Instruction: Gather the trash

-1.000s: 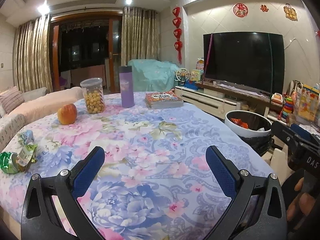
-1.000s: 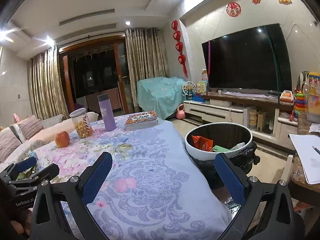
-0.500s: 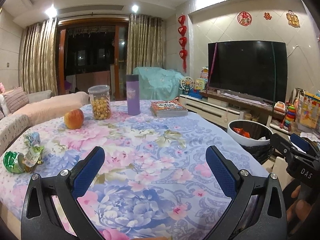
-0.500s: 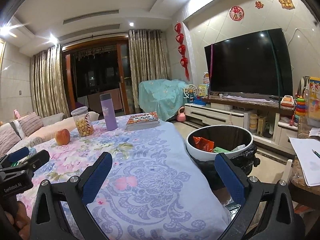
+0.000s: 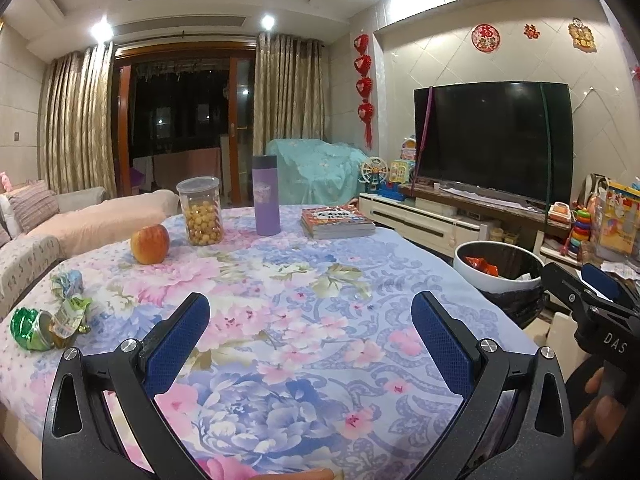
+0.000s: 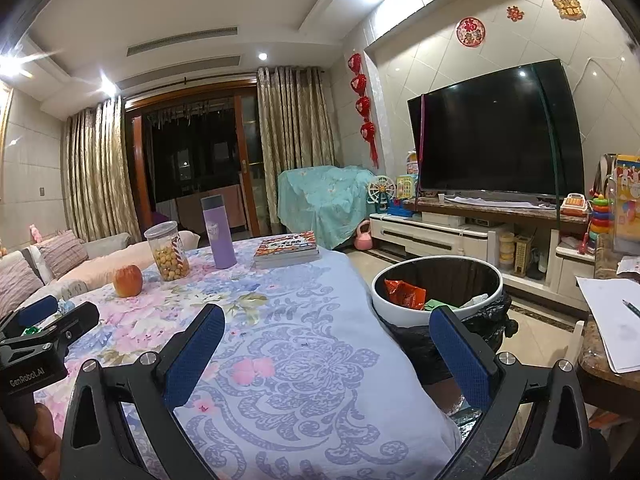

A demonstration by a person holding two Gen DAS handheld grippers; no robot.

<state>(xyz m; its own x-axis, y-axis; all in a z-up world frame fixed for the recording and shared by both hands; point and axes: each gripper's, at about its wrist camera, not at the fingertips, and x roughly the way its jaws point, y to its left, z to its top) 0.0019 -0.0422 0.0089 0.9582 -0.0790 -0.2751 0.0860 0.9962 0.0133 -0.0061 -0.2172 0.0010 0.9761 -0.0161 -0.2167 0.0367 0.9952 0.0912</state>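
Table (image 5: 320, 280) under a floral cloth. Left edge: crumpled green wrappers (image 5: 44, 326), a paler crinkled wrapper (image 5: 68, 282) just behind them, all lying loose on the cloth. Toward the far left corner: apple (image 5: 150, 243). Just right of it, a clear jar (image 5: 200, 211) of yellow balls, upright. Next along the far edge, a purple flask (image 5: 265, 201), upright, then a stack of books (image 5: 337, 222) at the far right corner.

Left gripper (image 5: 310, 346) hovers over the near edge, fingers (image 5: 176, 346) spread wide, nothing between them. Wrappers sit well to its left, apart from it.

Off the right edge, on the floor: white-rimmed bin (image 6: 436, 294) with black liner. Orange packet (image 6: 404, 294) and green scraps inside.

Right gripper (image 6: 326, 354) held over the table's right edge, fingers (image 6: 460, 358) also wide apart and empty; the right one overlaps the bin's near rim in view. Part of a hand (image 5: 596, 412) shows under this gripper in the left wrist view.
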